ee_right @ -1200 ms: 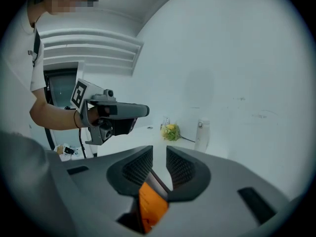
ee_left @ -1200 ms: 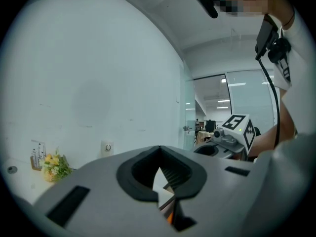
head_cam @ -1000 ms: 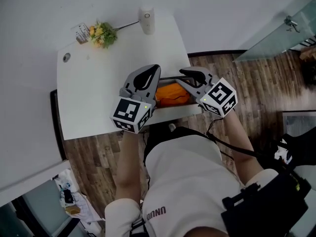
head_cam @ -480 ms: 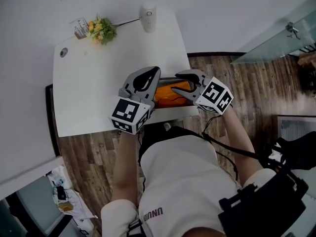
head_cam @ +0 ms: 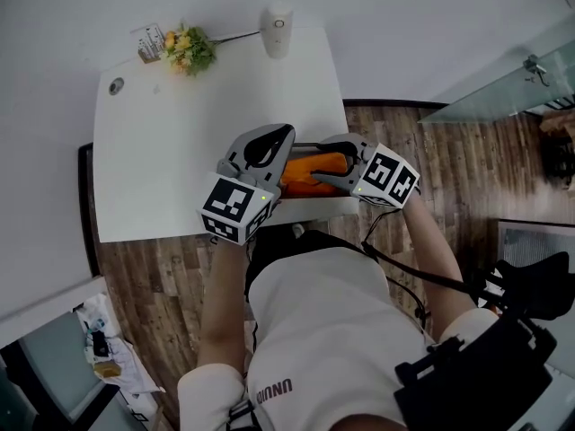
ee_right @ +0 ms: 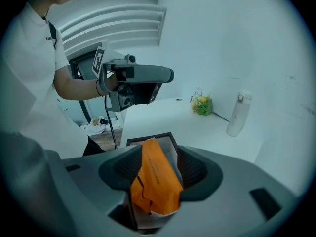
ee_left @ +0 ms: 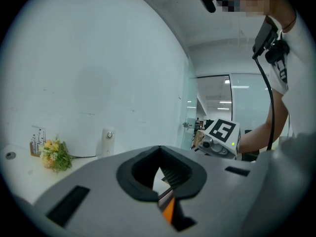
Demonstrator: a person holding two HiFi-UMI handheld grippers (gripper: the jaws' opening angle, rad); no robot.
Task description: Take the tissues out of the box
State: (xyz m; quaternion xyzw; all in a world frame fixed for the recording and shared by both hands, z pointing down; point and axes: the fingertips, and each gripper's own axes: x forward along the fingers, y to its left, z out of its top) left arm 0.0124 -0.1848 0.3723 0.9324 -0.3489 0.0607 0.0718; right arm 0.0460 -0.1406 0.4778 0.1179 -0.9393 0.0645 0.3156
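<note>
Where the table (head_cam: pixel 180 151) ends, one orange tissue pack (ee_right: pixel 157 177) sits in one box (ee_right: pixel 148 137).

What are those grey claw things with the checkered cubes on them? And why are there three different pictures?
Those are hand-held grabbers, not a robot: a person holds one in each hand. The top-down picture comes from a camera on the person's head; the other two come from cameras riding on the grabbers. On the white table sit a bunch of yellow flowers, a white upright cylinder and, at the near edge, a dark-rimmed box with an orange pack of tissues standing in it. The left gripper has its jaws together, at the box's edge. The right gripper has just been opening its jaws; the orange pack stands between them, seemingly not squeezed yet.
</note>
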